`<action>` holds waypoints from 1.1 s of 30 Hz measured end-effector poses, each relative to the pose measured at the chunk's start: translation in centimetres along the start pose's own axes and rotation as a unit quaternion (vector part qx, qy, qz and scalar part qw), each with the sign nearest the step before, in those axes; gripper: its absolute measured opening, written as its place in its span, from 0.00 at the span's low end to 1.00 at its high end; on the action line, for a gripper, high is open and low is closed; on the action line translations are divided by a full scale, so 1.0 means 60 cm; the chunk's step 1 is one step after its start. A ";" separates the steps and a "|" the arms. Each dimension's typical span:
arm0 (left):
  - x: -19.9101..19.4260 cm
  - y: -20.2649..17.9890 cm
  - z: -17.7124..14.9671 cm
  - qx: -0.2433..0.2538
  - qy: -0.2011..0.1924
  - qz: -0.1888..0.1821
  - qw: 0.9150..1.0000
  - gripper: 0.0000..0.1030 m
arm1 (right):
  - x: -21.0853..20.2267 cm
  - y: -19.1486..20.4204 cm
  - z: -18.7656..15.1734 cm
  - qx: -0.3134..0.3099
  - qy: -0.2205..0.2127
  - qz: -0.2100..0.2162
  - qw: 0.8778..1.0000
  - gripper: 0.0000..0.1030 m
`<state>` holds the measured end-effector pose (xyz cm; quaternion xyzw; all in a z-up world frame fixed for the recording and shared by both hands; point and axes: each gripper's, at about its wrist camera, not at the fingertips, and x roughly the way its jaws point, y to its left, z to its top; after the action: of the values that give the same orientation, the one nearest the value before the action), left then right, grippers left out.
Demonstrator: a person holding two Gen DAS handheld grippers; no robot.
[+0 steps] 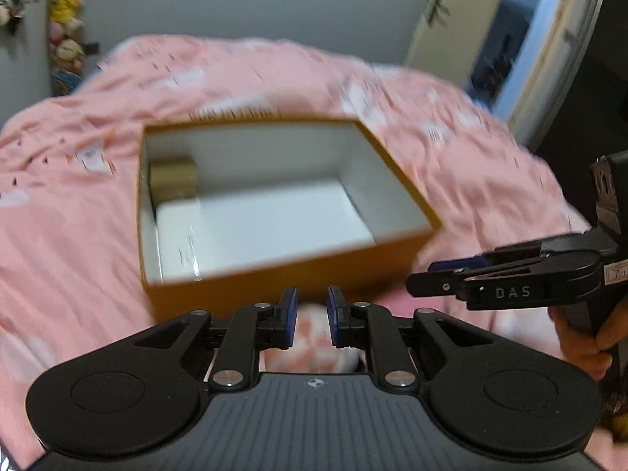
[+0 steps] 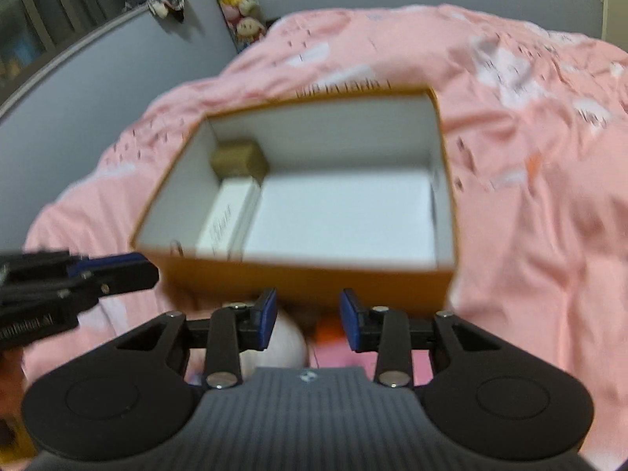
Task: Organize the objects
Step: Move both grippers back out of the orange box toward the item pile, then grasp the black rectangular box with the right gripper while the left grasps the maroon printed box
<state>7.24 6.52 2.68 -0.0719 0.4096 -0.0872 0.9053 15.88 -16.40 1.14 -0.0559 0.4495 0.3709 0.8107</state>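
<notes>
- Right ahead of both tools, just past the fingertips, sits the open orange cardboard box [image 1: 255, 286] on the pink bedspread [image 1: 78, 235]. Its near long wall runs crosswise to the fingers.
- Left gripper [image 1: 312, 298]: pads only a narrow slit apart, nothing pinched. A blurry pink-white lump [image 1: 314, 337] lies underneath, can't tell what it is.
- Right gripper [image 2: 308, 302]: jaws a bit wider and also empty. A white round thing [image 2: 286, 345] and something orange [image 2: 329, 331] lie below it, near the box's front wall.
- Inside the box, a small tan box [image 1: 172, 178] fills the far-left corner, with a slim white box [image 2: 225, 216] along the left wall in front of it.
- So the free floor is the middle and right part, ahead of the right gripper. Best guess: that hand has the shorter trip for dropping the next item in.
</notes>
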 end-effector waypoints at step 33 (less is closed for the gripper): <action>0.073 -0.031 -0.151 0.136 0.186 -0.069 0.971 0.48 | 0.074 -0.009 -0.104 0.054 0.118 0.068 0.989 0.41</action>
<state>3.07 3.25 -6.08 0.0415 0.5493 -0.2161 0.8061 13.39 -17.00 -6.07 -0.0248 0.5639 0.3911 0.7269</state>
